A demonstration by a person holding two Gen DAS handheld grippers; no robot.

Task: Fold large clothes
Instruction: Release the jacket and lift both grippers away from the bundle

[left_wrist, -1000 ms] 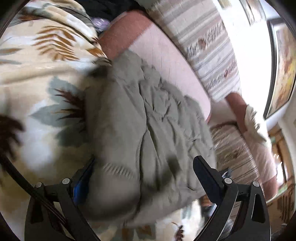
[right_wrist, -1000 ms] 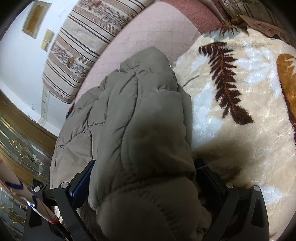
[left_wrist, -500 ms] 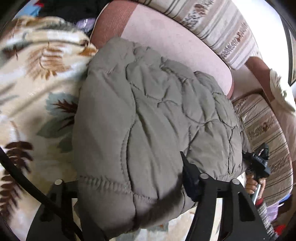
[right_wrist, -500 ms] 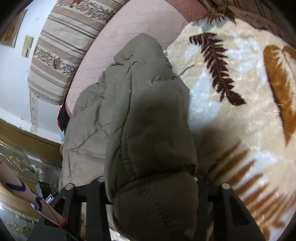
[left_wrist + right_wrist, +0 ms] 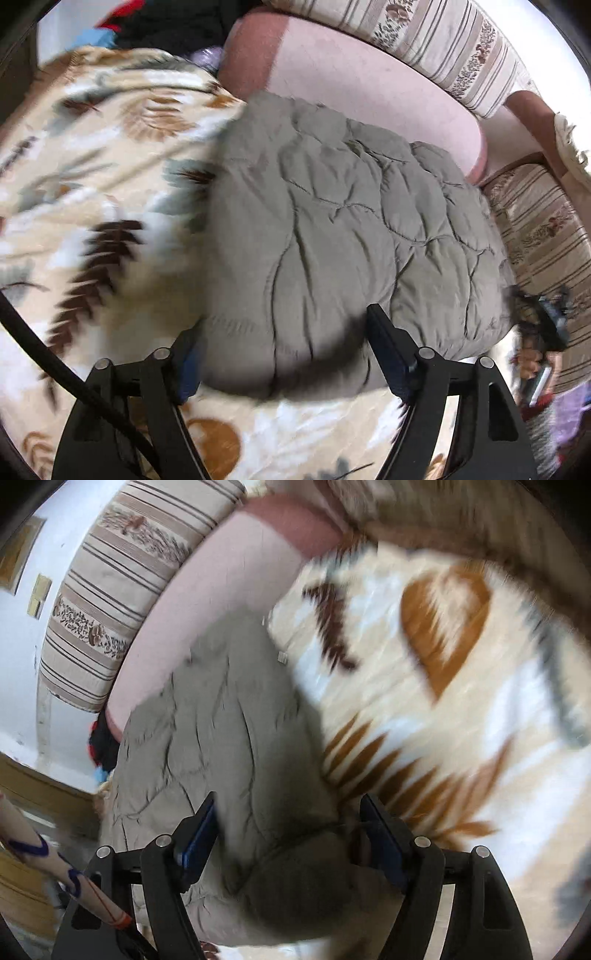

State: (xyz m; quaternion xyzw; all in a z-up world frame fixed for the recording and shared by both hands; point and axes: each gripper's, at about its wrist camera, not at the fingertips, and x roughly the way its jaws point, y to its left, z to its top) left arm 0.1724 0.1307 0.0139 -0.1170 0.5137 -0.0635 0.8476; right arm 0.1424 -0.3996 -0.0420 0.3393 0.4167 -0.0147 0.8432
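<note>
Olive-grey quilted nylon fills both views: the padded jacket point(image 5: 343, 236) lies folded into a thick bundle on a leaf-print fleece blanket point(image 5: 96, 192), its far edge against the pink sofa backrest point(image 5: 369, 92), which keeps the stack from sliding off the seat.

My left gripper point(image 5: 284, 354) straddles the bundle's near edge. Its jaws have just been opening; a gap shows beside the right finger, so I judge the pads are off the cloth and hold nothing, though blur hides the left pad.

My right gripper point(image 5: 288, 834) stands over the ribbed cuff end point(image 5: 295, 882) at the jacket's other side. Its jaws too have just been opening, with the padding between them but apparently free.

Both pairs sit at opposite ends because that is where the last fold was pressed flat. The fold looks complete; letting go gently should keep the puffy layers from springing open.
</note>
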